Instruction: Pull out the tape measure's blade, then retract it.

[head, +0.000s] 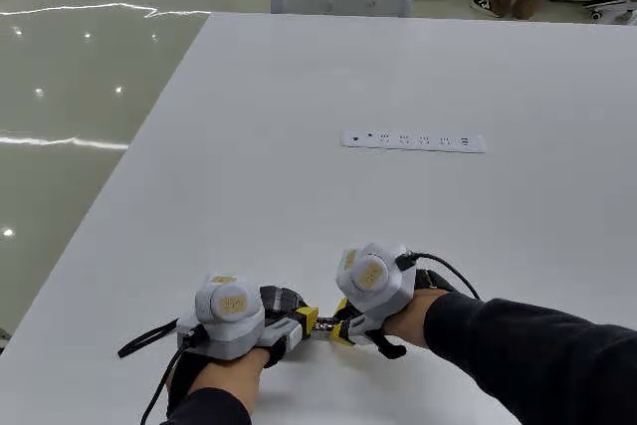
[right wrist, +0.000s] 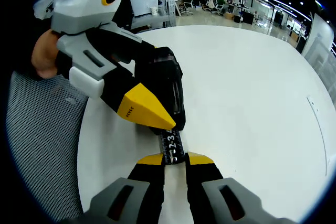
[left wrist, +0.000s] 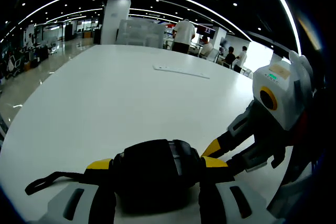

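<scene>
Left gripper (head: 297, 325): fingers squeeze my black tape measure (left wrist: 155, 177).
Right gripper (right wrist: 173, 159): fingers pinch the blade (right wrist: 170, 144).
Blade: out only a little, I think.

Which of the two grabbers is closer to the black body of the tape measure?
Left. The left gripper is clamped around the tape measure's black case; the right gripper sits just beside it, pinching the short exposed blade.

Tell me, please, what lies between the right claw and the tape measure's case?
A short stretch of numbered blade, shown in the right gripper view.
</scene>
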{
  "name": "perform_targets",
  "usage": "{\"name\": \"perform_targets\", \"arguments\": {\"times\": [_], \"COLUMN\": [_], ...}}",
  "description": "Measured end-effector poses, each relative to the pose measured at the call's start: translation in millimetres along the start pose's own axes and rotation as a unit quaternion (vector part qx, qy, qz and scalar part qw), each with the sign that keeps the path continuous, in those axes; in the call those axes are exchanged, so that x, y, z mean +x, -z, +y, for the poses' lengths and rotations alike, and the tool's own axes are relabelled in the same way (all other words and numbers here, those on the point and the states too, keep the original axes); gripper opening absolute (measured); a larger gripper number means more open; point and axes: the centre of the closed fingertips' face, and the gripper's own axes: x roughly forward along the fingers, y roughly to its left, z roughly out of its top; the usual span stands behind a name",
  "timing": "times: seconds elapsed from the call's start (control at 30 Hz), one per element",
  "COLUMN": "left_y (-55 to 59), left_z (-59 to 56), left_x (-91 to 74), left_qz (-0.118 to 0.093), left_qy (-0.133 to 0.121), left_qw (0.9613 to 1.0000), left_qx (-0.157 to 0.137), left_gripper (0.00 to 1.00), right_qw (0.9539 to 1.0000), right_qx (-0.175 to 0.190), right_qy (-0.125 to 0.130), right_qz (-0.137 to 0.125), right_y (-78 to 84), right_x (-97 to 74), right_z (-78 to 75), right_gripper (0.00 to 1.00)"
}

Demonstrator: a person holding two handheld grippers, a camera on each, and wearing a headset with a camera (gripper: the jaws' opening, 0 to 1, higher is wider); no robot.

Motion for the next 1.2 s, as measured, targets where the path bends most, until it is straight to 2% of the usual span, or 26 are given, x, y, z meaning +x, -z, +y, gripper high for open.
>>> {"name": "perform_targets", "arguments": {"times": [0.4,0.83,1.2], "left_y": [-0.1,0.2,-0.3], "left_z": [0.5,-0.3,-0.8], "left_x": [-0.4,-1.0,-0.5], "left_qz": [0.001,0.002,0.002], "left_qy": [0.005,0.01,0.012], "left_qw": [1.0,0.9999,0.9999], "left_qx": [0.0,0.001,0.004], "left_gripper": [0.6,0.6,0.6], "right_qw": [0.9999,0.9998,0.9995], "right_qx": [0.005,0.0,-0.023], "right_qy": [-0.003,-0.004,-0.005], "right_qz": [-0.015,-0.021,-0.022], "right_y": [-11.6,-17.0,-16.4], "right_x": [8.0,12.2,11.6], "right_z": [3.4,4.8,6.9], "right_gripper": [0.11,0.12,0.13]}}
